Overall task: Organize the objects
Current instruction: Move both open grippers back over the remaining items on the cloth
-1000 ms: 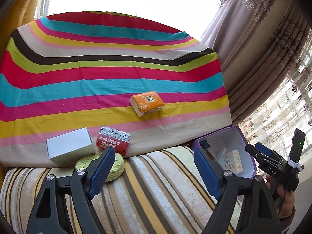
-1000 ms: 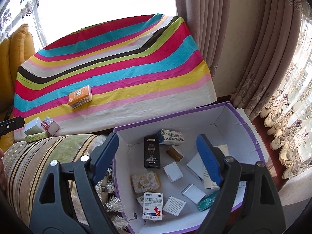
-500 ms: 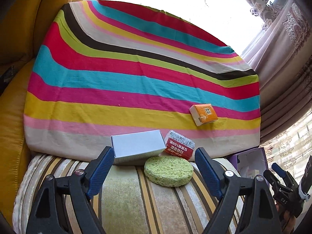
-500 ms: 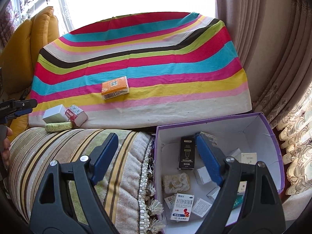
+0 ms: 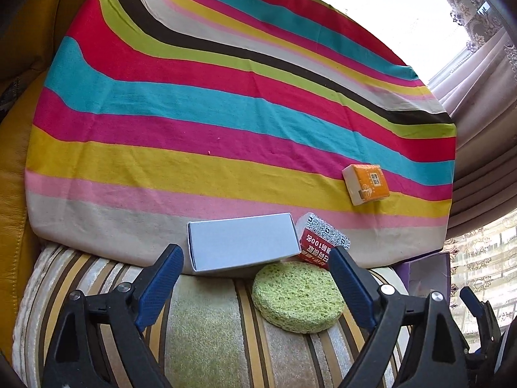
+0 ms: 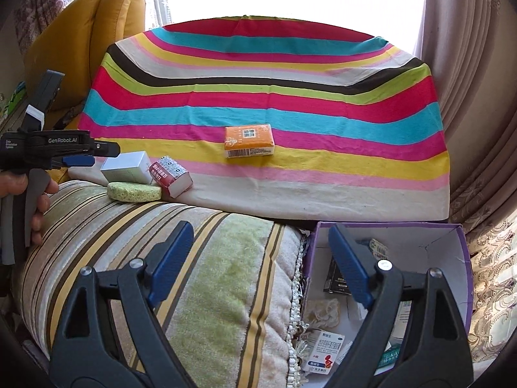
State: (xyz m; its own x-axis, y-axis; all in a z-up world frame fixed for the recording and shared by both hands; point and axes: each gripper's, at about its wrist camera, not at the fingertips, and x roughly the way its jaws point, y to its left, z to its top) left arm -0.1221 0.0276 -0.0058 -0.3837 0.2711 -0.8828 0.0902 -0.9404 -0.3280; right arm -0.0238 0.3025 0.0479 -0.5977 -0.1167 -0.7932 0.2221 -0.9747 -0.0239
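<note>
The left gripper (image 5: 255, 270) hangs with jaws wide and empty before a white box (image 5: 240, 246), a green sponge (image 5: 297, 297) and a red packet (image 5: 323, 241), all three touching at the striped cloth's (image 5: 226, 123) near edge. An orange box (image 5: 366, 183) lies well apart. The right gripper (image 6: 260, 260), also wide and empty, hangs over a striped cushion (image 6: 200, 258) beside the purple box (image 6: 463, 278) of small cartons.
</note>
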